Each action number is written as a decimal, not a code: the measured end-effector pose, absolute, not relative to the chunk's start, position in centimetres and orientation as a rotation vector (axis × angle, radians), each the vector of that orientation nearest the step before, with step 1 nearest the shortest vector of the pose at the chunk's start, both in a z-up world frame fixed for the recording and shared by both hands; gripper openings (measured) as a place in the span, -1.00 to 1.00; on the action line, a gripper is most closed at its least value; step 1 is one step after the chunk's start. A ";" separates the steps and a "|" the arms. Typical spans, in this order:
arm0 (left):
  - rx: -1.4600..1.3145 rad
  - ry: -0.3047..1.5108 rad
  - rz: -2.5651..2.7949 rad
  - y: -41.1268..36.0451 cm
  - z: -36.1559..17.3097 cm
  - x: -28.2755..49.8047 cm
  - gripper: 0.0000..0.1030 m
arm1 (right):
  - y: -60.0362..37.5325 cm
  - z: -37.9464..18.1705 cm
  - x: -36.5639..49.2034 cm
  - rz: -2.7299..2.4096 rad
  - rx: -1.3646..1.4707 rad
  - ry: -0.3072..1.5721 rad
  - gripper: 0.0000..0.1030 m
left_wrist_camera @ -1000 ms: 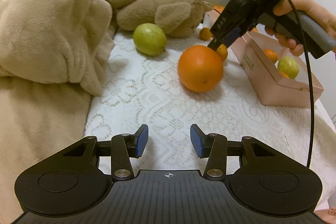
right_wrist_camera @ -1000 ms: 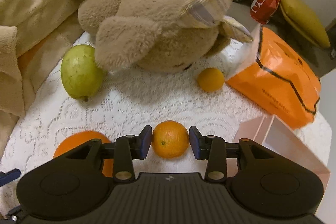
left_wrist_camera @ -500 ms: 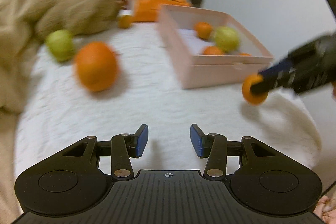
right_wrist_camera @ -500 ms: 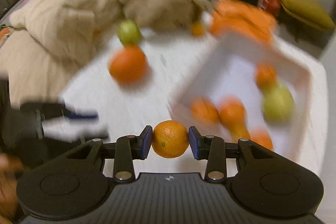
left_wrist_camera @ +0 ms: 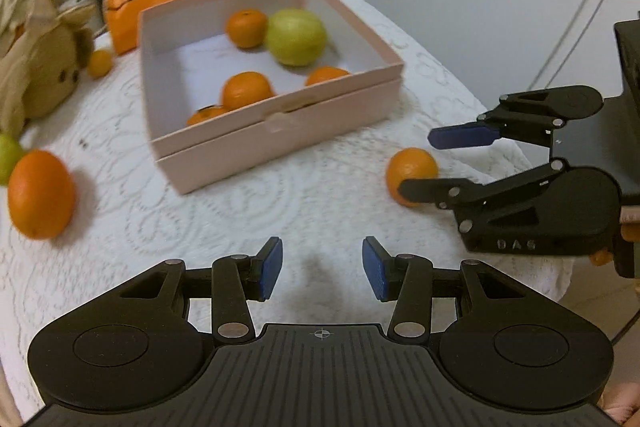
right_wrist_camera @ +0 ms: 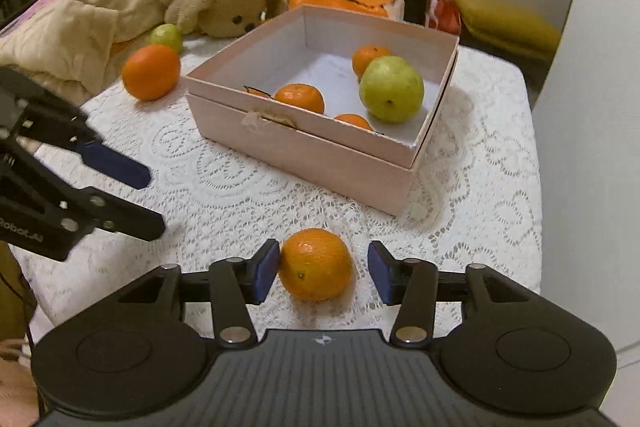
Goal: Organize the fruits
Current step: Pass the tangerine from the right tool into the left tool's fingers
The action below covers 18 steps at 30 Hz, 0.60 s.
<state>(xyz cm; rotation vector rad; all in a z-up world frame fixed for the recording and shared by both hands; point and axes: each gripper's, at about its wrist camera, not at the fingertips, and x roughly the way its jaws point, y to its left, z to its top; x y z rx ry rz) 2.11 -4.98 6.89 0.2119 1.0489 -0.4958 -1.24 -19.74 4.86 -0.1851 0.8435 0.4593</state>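
The right tongs [right_wrist_camera: 322, 273] stand released around a small orange [right_wrist_camera: 316, 264] resting on the lace-covered worktop [right_wrist_camera: 480, 195] just short of the pink box [right_wrist_camera: 320, 155], apparently dropped early; the left tongs [left_wrist_camera: 322, 269] hover released, grasping nothing.

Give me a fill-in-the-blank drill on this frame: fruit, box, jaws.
1. The small orange between the right gripper jaws lies on the ____ cloth.
2. The pink box holds one ____ fruit among its oranges.
3. The left gripper jaws are open and hold ____.
4. The large orange lies ____ the box.

Missing words: lace; green; nothing; outside
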 end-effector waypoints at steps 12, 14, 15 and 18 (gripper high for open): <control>0.195 1.021 -0.551 -9.2 6.7 2.2 -0.05 | -22.2 4.5 -3.4 0.438 -0.225 0.723 -0.02; 0.176 1.006 -0.555 -9.7 6.8 2.3 -0.05 | -22.9 4.6 -3.7 0.402 -0.215 0.706 0.01; 0.170 0.997 -0.551 -9.9 6.8 2.5 -0.05 | -23.4 4.6 -3.9 0.380 -0.210 0.696 0.01; 0.170 0.978 -0.539 -10.8 6.6 2.9 -0.05 | -24.2 4.1 -4.0 0.335 -0.214 0.696 0.01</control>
